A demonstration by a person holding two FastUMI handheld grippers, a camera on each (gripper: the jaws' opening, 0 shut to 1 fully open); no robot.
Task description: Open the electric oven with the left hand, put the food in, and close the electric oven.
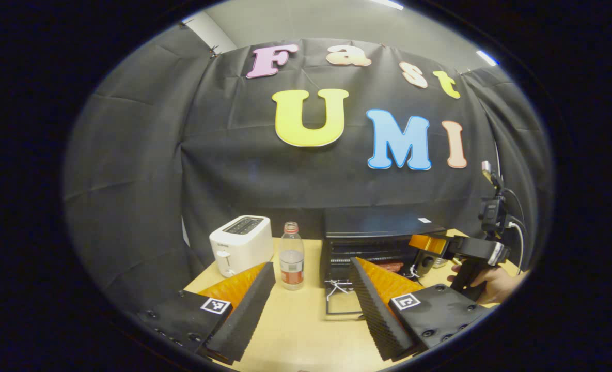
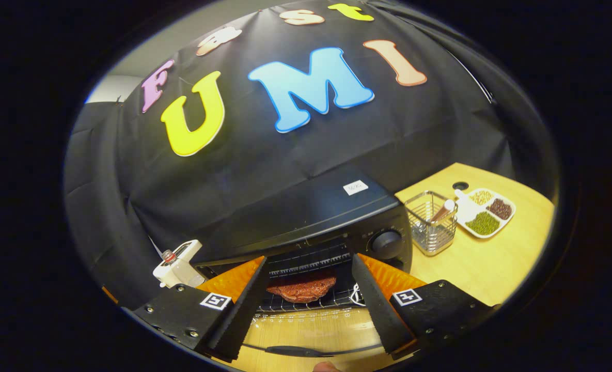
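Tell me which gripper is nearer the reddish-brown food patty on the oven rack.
Right. The right gripper hovers just before the reddish-brown patty; the left gripper sits farther back over the table.

Wooden table (image 1: 295, 330), lower frame, bearing toaster (image 1: 241, 244) left, bottle (image 1: 291, 256), black oven (image 1: 378, 243) centre, wire basket (image 2: 430, 222), sectioned tray (image 2: 484, 212) right.

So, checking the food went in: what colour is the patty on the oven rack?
Reddish-brown patty, clearest in the right gripper view.
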